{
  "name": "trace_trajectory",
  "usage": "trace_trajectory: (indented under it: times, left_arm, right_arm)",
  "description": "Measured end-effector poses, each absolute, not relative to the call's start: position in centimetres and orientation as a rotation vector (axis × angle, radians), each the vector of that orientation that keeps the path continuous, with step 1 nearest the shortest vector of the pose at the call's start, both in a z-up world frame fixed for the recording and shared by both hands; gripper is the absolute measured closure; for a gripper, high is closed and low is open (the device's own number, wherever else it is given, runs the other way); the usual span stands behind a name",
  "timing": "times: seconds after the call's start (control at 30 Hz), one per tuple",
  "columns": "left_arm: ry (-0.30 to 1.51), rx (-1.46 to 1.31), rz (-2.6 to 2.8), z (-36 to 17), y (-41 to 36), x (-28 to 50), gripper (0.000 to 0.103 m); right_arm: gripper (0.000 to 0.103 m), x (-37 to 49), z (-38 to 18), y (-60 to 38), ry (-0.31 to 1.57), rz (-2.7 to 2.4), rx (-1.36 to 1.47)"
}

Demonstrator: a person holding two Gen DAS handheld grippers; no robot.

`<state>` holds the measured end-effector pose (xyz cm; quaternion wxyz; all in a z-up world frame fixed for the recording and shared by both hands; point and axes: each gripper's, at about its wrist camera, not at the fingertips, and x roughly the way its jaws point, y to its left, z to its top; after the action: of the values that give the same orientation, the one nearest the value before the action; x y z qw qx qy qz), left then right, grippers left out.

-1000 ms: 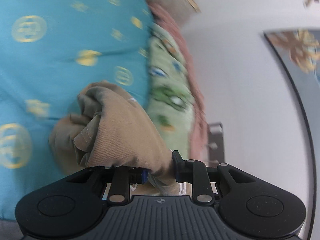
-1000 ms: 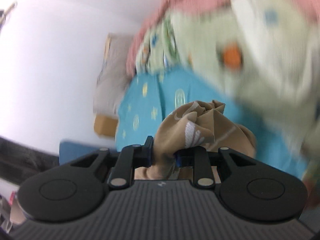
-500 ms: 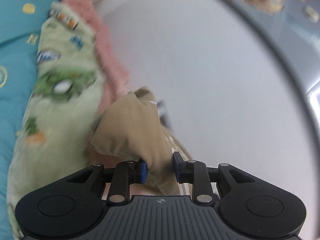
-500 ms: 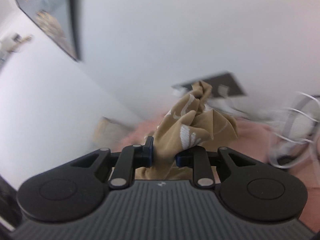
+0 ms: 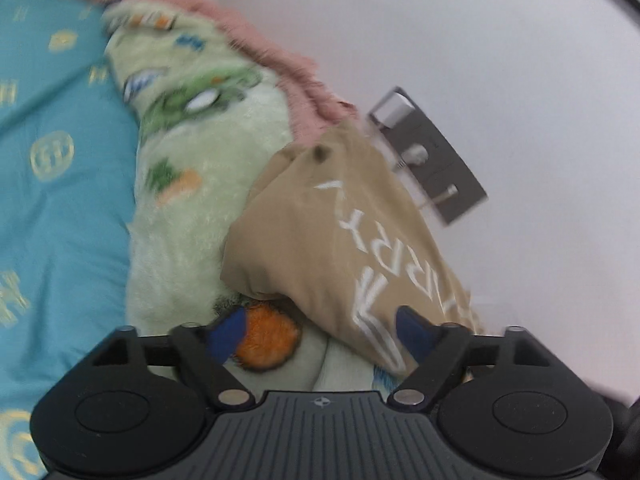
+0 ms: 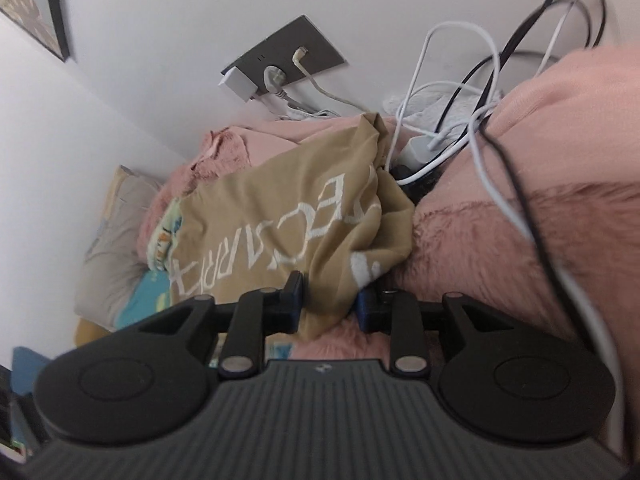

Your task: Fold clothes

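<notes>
A tan garment with white lettering (image 5: 340, 236) lies folded on the green fleece blanket (image 5: 192, 168) near the wall. My left gripper (image 5: 320, 330) is open, its jaws wide apart, with the garment's near edge lying loose between them. In the right wrist view the same tan garment (image 6: 280, 224) rests on the pink blanket (image 6: 500, 240). My right gripper (image 6: 330, 300) is still shut on the garment's near corner, the cloth pinched between its blue-tipped fingers.
A teal bedspread with gold emblems (image 5: 56, 184) lies at the left. A grey wall socket plate with plugs (image 6: 280, 68) sits on the white wall behind. White and black cables (image 6: 472, 120) loop over the pink blanket at the right. A grey pillow (image 6: 116, 232) lies at the left.
Both grippers carried the bunched tan garment from over the teal bedspread to the wall side and laid it down spread flat. My left gripper has opened and let go.
</notes>
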<state>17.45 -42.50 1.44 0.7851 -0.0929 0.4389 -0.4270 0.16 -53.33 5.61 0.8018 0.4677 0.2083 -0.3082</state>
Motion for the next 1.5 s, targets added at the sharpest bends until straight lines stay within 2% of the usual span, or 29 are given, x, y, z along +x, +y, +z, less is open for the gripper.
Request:
trace_trajectory:
  times: [0.07,0.17,0.2,0.23,0.27,0.3,0.47,0.87,1.1,1.5]
  left_arm:
    - [0.893,-0.133,-0.924,3.5,-41.2,15.4,0.015]
    - [0.782,-0.081,-0.916,6.2,-38.9,12.2,0.0]
    - [0.74,-0.065,-0.911,7.0,-38.1,11.1,0.0]
    - [0.698,-0.049,-0.907,7.8,-37.3,10.0,0.0]
    - [0.655,-0.033,-0.901,8.7,-36.4,8.9,0.0]
    - [0.607,-0.008,-0.894,9.4,-35.7,7.8,0.0]
    - [0.435,0.049,-0.852,11.6,-31.1,2.3,0.0]
    - [0.308,-0.002,-0.776,12.7,-19.5,-3.8,0.0]
    - [0.276,0.048,-0.752,12.6,-17.5,-5.6,0.0]
    - [0.255,0.04,-0.787,12.3,-16.9,-6.7,0.0]
  right_arm:
    - [0.073,-0.7,7.4,-52.7,0.446,-0.675,0.981]
    - [0.073,-2.3,9.8,-51.0,0.438,-0.665,0.933]
    - [0.067,-3.0,10.5,-50.3,0.432,-0.661,0.912]
    - [0.047,-3.6,11.3,-49.6,0.425,-0.656,0.891]
    - [0.033,-4.3,12.0,-48.7,0.414,-0.654,0.854]
    - [0.011,-5.0,12.7,-47.7,0.402,-0.651,0.817]
    - [0.011,-7.0,14.8,-42.6,0.367,-0.59,0.613]
    - [0.011,-13.0,16.1,-32.0,0.212,-0.557,0.289]
    - [0.011,-13.1,15.2,-29.3,0.176,-0.595,0.175]
    - [0.011,-13.4,15.3,-28.2,0.172,-0.627,0.186]
